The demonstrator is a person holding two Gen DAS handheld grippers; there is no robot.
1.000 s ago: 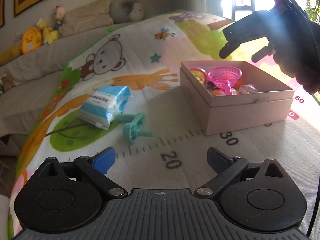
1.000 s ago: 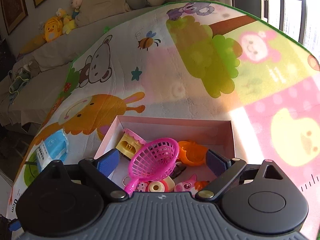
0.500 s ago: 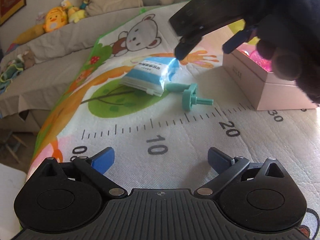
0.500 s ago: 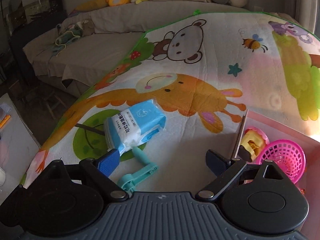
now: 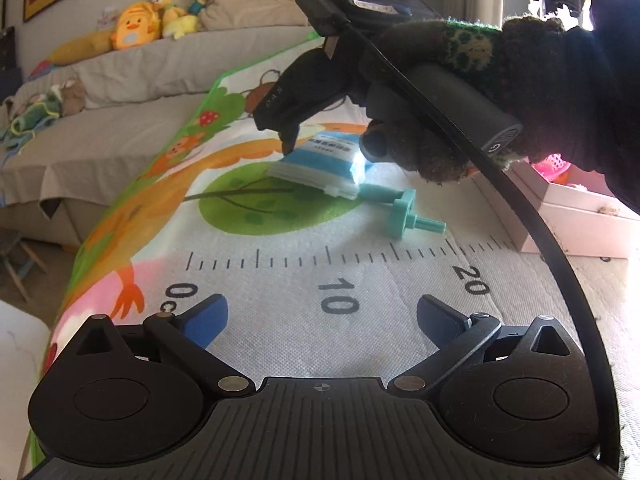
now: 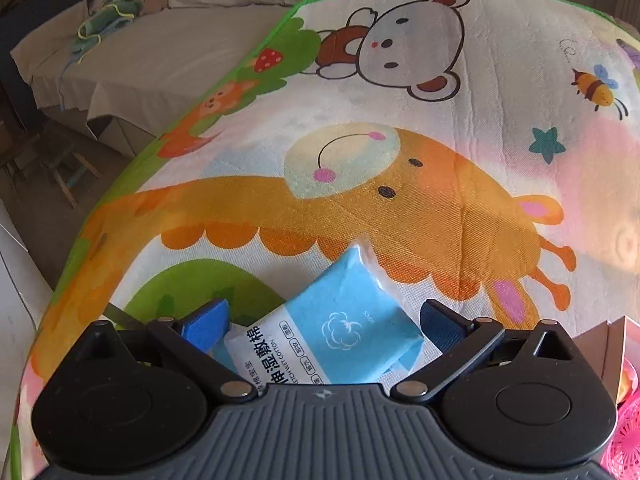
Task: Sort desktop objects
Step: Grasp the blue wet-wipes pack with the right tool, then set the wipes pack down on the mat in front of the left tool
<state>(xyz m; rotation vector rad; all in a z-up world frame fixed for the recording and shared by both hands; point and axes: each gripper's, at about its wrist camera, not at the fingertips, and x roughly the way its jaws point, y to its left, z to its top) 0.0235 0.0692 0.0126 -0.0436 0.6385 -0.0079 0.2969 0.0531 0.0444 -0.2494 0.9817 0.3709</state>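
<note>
A blue pack of wet cotton wipes point(image 6: 340, 332) lies on the cartoon play mat, between the open fingers of my right gripper point(image 6: 322, 320). In the left wrist view the right gripper point(image 5: 328, 142) hovers right over the pack point(image 5: 324, 164). A teal plastic toy point(image 5: 402, 210) lies beside the pack. The pink box point(image 5: 576, 216) with a pink basket point(image 5: 554, 162) inside stands at the right. My left gripper point(image 5: 320, 318) is open and empty, low over the mat's ruler print.
A grey sofa point(image 5: 132, 92) with plush toys point(image 5: 134, 30) runs along the back left. The mat's green edge point(image 6: 224, 84) drops off at the left, with a wooden stool point(image 5: 16, 260) beyond. The box corner point(image 6: 616, 344) shows at the right.
My right gripper has moved left from over the pink box to the wipes pack and come down around it. My left gripper has drawn back and swung left.
</note>
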